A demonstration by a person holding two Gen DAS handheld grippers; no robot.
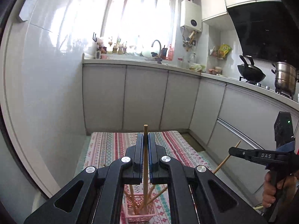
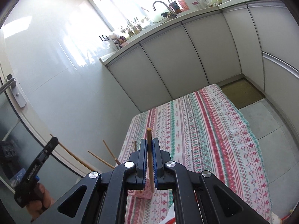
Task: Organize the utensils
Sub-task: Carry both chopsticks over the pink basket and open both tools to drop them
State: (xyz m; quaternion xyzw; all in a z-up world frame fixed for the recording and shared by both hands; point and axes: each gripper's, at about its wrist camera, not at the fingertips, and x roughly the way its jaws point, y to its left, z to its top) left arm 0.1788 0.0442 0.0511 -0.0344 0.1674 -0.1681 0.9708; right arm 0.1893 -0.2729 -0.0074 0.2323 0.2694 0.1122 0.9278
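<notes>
Home kitchen: sink faucet (image 1: 156,45), wok (image 1: 251,72) on stove, cabinets (image 1: 145,97).

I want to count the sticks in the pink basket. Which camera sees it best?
The left wrist view: the pink basket shows its lattice wall and several chopsticks inside. The right wrist view shows only a pink corner behind the gripper.

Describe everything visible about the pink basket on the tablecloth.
The small pink plastic lattice basket stands upright on the striped patterned tablecloth, near its close end. Its walls are an open grid and its top is open. Several thin wooden chopsticks stand in it, leaning outward in different directions. In the left wrist view it sits below the hand-held gripper, partly hidden. Nothing grips it.
</notes>
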